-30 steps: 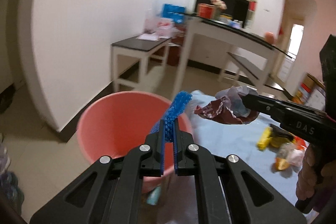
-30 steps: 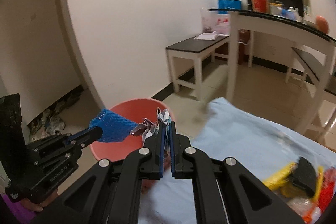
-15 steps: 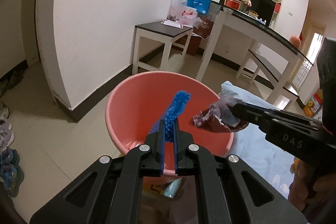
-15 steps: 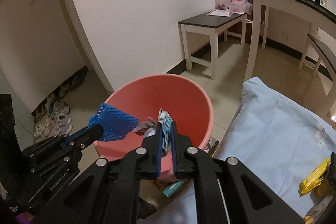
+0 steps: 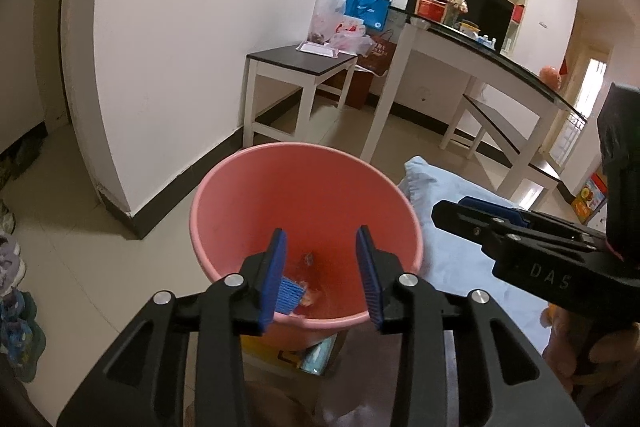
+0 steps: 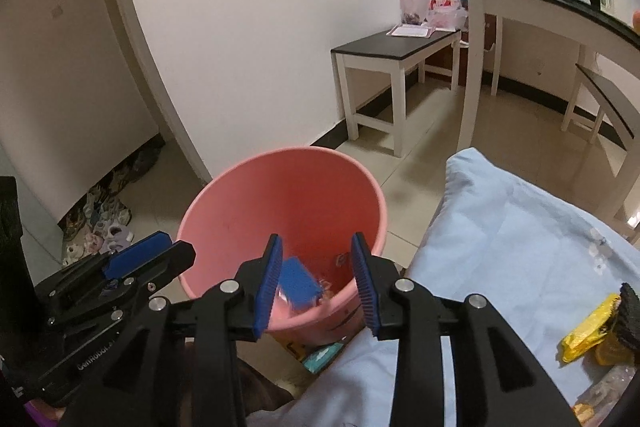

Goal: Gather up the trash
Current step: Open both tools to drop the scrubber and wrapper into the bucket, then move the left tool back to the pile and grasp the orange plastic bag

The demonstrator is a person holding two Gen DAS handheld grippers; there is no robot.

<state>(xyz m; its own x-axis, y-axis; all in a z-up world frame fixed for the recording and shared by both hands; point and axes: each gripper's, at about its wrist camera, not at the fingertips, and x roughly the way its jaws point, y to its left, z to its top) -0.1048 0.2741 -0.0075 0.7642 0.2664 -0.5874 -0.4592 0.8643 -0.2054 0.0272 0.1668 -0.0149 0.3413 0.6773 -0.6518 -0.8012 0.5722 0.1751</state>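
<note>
Both tongs, left [image 5: 322, 275] and right [image 6: 316, 281], have just opened and hang empty over the round pink plastic bucket [image 6: 224, 211]; the blue mesh scrap [image 6: 299, 281] lies inside, long axis unclear.

Your bucket [image 6: 280, 195] sits on the floor left of the bed [image 6: 520, 227]; scraps [image 6: 298, 281] lie in the bucket; wrappers [image 6: 584, 331] lie on the bed.

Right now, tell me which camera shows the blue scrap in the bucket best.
The right wrist view: the blue scrap lies in plain sight between the open pads, inside the pink bucket. In the left wrist view a pad hides most of it.
</note>
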